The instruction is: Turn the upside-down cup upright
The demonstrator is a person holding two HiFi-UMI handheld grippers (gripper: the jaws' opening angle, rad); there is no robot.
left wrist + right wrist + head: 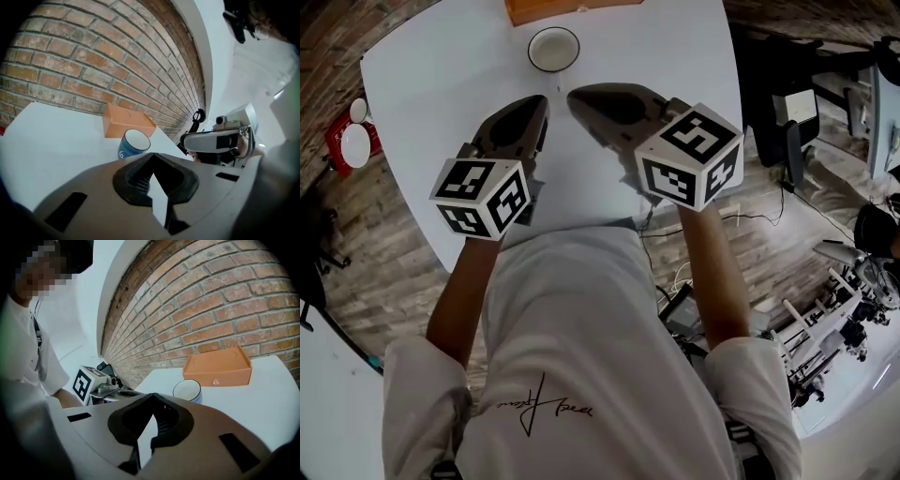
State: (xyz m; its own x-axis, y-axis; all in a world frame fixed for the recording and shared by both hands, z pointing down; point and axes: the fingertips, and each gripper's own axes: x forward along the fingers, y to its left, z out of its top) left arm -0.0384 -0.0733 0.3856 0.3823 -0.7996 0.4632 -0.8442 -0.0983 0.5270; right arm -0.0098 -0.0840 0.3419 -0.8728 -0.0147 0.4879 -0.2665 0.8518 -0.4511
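Nearest: my white shirt (572, 347), with both forearms reaching out over it.

Item 1 — left gripper (541, 103), with its marker cube (481, 197) close to me. It hovers over the white table (431, 84). The jaws are closed tip to tip and nothing is caught between them.

Item 2 — right gripper (574, 95), with its marker cube (689, 155) on my side. It is also above the table, just beside the left gripper's tip. The jaws are pressed together and empty.

Item 3 — cup (554, 49), blue outside and white inside. It stands upright on the table with its mouth facing up. It is beyond both jaw tips and apart from them, touched by neither.

Item 4 — orange box (567, 8), on the table's far edge, right behind the cup.

Farthest: brick wall (93, 56), rising behind the box.

Off the table to my left, wooden floor (384, 253).
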